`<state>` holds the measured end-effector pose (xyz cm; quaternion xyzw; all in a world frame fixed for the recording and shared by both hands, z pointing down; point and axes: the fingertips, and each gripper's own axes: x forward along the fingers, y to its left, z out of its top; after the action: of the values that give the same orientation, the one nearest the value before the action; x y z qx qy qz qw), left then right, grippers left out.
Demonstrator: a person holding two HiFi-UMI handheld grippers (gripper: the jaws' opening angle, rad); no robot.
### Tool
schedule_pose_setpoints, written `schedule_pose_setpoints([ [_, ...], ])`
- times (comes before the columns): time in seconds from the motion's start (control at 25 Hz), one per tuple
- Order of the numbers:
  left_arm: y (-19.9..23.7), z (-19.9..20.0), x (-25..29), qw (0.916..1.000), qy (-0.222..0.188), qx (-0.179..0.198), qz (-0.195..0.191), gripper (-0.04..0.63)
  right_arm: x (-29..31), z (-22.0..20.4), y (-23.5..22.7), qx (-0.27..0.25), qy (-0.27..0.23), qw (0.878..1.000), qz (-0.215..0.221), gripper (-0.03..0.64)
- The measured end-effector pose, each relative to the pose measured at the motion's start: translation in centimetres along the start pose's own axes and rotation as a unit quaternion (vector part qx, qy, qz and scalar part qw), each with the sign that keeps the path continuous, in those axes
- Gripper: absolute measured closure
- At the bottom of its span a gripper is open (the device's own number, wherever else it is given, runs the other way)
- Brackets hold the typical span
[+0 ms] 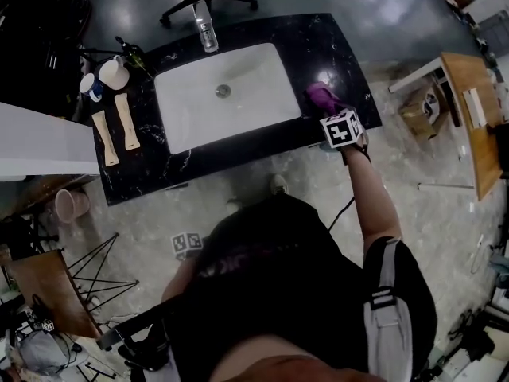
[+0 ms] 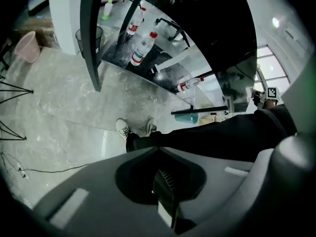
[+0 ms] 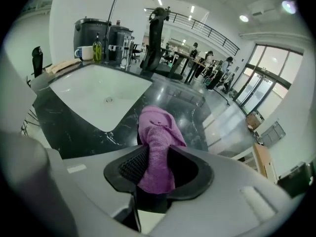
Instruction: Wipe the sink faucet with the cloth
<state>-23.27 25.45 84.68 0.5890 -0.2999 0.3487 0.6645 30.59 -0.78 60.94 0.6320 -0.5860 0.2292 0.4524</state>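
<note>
The purple cloth stood bunched on the black stone tabletop just right of the white sink. The right claw was tipped down over it, jaws spread, with the cloth's lower part between them and its crown poking out beyond the tips. I judged it not yet pinched.

From there, what I took for the faucet lay diagonally across the basin at the far rim, well apart from the claw. It stood upright, so a wipe would have to run up and down its length.

The right hand was much the nearer. The left claw hung low by the person's side, pointing at the floor, jaws pressed together with nothing in them.

Only the open basin lay between cloth and faucet. A mug, a dark bottle and two pale wooden pieces sat at the tabletop's left end, clear of that path.
</note>
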Motion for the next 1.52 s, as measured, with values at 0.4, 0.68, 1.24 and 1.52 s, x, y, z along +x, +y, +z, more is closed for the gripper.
schedule_pose_setpoints([
  [0.4, -4.1, 1.1, 2.1, 0.9998, -0.006, 0.016, 0.008, 0.603, -11.9, 5.7, 6.7, 0.272, -0.285, 0.877, 0.275, 0.606],
  [0.68, -5.5, 0.7, 2.4, 0.9997, -0.015, 0.015, 0.012, 0.603, -14.1, 5.0, 19.2, 0.283, -0.207, 0.793, 0.498, 0.606],
  [1.24, -6.1, 0.1, 3.1, 0.9994, -0.033, -0.005, 0.013, 0.603, -14.6, 3.9, 19.2, 0.242, -0.183, 0.793, 0.529, 0.606],
  [1.52, -6.8, 0.1, 3.4, 0.9993, -0.036, -0.004, 0.013, 0.603, -14.9, 3.5, 18.5, 0.235, -0.186, 0.793, 0.53, 0.606],
])
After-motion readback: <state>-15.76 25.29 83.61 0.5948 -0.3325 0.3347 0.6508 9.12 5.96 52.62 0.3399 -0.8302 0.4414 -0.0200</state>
